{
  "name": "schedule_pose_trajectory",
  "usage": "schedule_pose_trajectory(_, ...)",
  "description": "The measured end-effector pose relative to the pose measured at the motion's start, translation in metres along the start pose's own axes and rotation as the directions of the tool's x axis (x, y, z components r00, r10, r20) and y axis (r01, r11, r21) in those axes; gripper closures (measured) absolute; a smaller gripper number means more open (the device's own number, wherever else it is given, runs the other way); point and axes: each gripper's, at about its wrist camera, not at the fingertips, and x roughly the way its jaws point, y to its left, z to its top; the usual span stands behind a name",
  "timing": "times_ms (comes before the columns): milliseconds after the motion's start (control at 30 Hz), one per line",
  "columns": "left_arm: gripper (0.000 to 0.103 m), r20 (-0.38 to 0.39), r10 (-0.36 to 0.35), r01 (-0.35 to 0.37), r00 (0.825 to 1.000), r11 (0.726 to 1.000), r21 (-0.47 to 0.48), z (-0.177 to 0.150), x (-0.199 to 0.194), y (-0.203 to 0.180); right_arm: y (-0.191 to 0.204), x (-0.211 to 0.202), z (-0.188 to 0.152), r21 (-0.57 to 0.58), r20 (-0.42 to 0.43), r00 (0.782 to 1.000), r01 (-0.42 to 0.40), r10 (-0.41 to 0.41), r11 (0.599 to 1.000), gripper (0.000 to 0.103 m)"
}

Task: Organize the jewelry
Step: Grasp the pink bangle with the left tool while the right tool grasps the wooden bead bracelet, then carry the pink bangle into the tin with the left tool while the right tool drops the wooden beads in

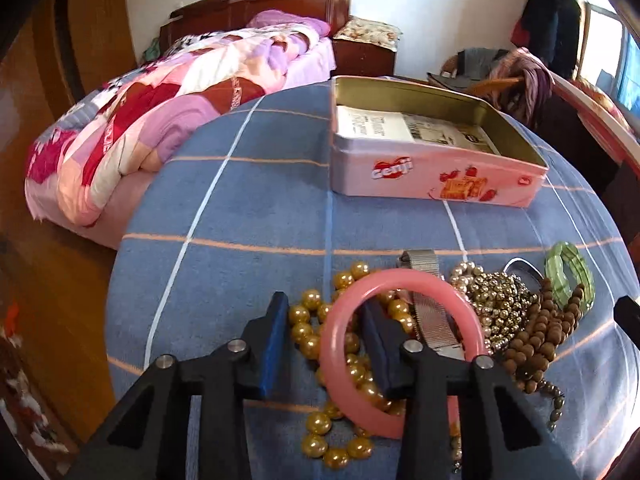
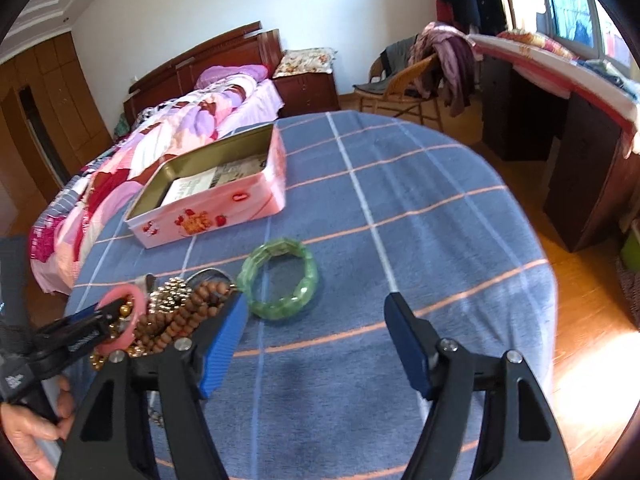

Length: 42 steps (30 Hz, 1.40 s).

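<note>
A pile of jewelry lies on the blue checked tablecloth (image 1: 248, 208): a pink bangle (image 1: 340, 320), gold pearl beads (image 1: 304, 320), a metal mesh watch band (image 1: 430, 312), small gold beads (image 1: 496, 296), brown wooden beads (image 1: 540, 340) and a green bracelet (image 1: 568, 276). My left gripper (image 1: 326, 312) is open, with its right finger passing through the pink bangle and its left finger outside the ring. My right gripper (image 2: 316, 316) is open and empty, just right of the green bracelet (image 2: 280, 276). An open pink tin (image 1: 420, 176) stands farther back.
The tin (image 2: 208, 208) holds a printed paper. A bed with a pink quilt (image 1: 160, 120) lies left of the table. A wicker chair with clothes (image 2: 420, 76) and a dark desk (image 2: 560, 120) stand at the right. The table edge curves round close by.
</note>
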Motion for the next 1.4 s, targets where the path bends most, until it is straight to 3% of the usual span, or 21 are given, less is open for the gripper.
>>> schedule_pose_trajectory(100, 0.072, 0.006, -0.020, 0.019, 1.000, 1.000, 0.019, 0.001, 0.000, -0.002, 0.009, 0.004, 0.000, 0.002, -0.028, 0.992, -0.123, 0.123, 0.992, 0.029)
schedule_pose_trajectory(167, 0.081, 0.023, -0.041, 0.041, 0.999, 0.999, 0.010, 0.004, -0.002, 0.001, 0.022, 0.005, -0.001, -0.028, -0.040, 0.982, -0.186, 0.185, 0.982, 0.029)
schedule_pose_trajectory(267, 0.081, 0.077, -0.078, 0.078, 0.994, 0.997, 0.003, 0.006, -0.014, 0.004, 0.042, 0.013, -0.002, -0.069, -0.073, 0.966, -0.254, 0.249, 0.965, 0.029)
schedule_pose_trajectory(333, 0.081, 0.110, -0.099, 0.099, 0.989, 0.995, 0.004, 0.007, -0.023, 0.005, 0.052, 0.022, -0.001, -0.069, -0.094, 0.965, -0.253, 0.246, 0.965, 0.029)
schedule_pose_trajectory(433, 0.093, 0.155, -0.124, 0.125, 0.980, 0.992, -0.002, 0.009, -0.037, 0.009, 0.058, 0.036, 0.003, -0.055, -0.121, 0.967, -0.231, 0.223, 0.971, 0.029)
schedule_pose_trajectory(600, 0.093, 0.197, -0.122, 0.130, 0.973, 0.991, -0.029, 0.014, -0.046, 0.017, 0.058, 0.051, 0.004, -0.020, -0.163, 0.963, -0.223, 0.217, 0.975, 0.029)
schedule_pose_trajectory(700, 0.093, 0.198, -0.115, 0.125, 0.973, 0.992, -0.036, 0.014, -0.045, 0.020, 0.051, 0.045, 0.005, -0.018, -0.149, 0.967, -0.211, 0.206, 0.977, 0.057)
schedule_pose_trajectory(733, 0.093, 0.198, -0.122, 0.133, 0.972, 0.990, -0.045, 0.013, -0.045, 0.021, 0.047, 0.043, 0.006, -0.013, -0.141, 0.968, -0.213, 0.209, 0.977, 0.077)
schedule_pose_trajectory(767, 0.093, 0.203, -0.138, 0.152, 0.969, 0.987, -0.054, 0.013, -0.046, 0.023, 0.043, 0.038, 0.009, 0.001, -0.127, 0.963, -0.241, 0.239, 0.971, 0.085)
schedule_pose_trajectory(900, 0.093, 0.247, -0.152, 0.171, 0.957, 0.984, -0.057, 0.016, -0.056, 0.027, 0.041, 0.024, 0.015, -0.037, -0.071, 0.971, -0.230, 0.227, 0.972, 0.085)
schedule_pose_trajectory(1100, 0.093, 0.316, -0.182, 0.206, 0.931, 0.977, -0.045, 0.023, -0.078, 0.027, 0.034, 0.007, 0.031, -0.024, -0.006, 0.966, -0.259, 0.259, 0.966, 0.085)
schedule_pose_trajectory(1400, 0.093, 0.295, -0.183, 0.199, 0.938, 0.980, -0.022, 0.036, -0.067, 0.017, 0.028, -0.011, 0.081, -0.034, 0.128, 0.958, -0.254, 0.256, 0.967, 0.085)
